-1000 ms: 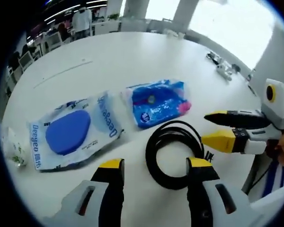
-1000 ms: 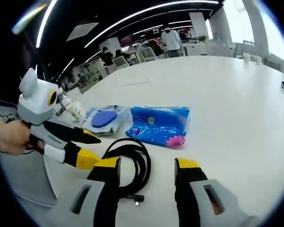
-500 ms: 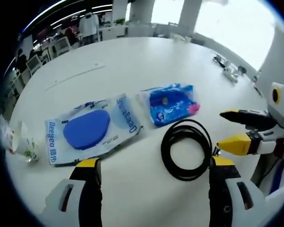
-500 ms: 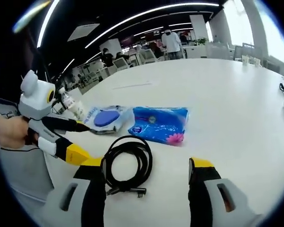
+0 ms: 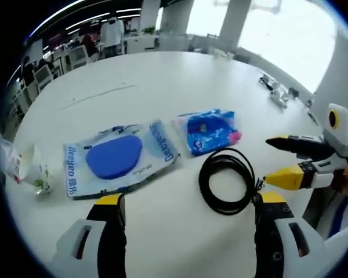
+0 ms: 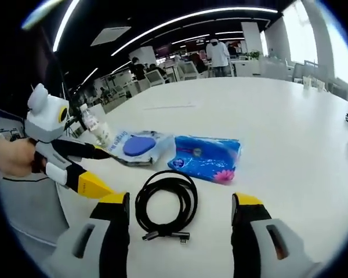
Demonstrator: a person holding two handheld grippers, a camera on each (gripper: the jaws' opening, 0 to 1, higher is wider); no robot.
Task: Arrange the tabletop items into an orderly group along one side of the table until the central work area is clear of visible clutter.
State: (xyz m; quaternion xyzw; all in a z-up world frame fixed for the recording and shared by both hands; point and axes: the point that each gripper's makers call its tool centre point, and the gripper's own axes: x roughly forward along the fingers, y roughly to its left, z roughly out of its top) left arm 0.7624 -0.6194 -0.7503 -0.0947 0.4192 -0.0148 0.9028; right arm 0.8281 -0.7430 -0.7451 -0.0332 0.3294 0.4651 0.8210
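A coiled black cable lies on the white table near its front edge. Beyond it rest a blue tissue pack and a clear bag holding a blue oval pad. My left gripper stands open above the table, just short of the cable and the bag, with nothing between its jaws; it also appears from the side. My right gripper is open too, hovering over the coil, and enters from the right.
A small plastic bottle sits at the table's left edge beside the bag. Small items lie at the far right of the table. Chairs and people stand in the room behind. A hand holds the left gripper.
Both grippers have opened wider since a second ago and pulled back a little from the items. The cable, tissue pack and bag lie as before.
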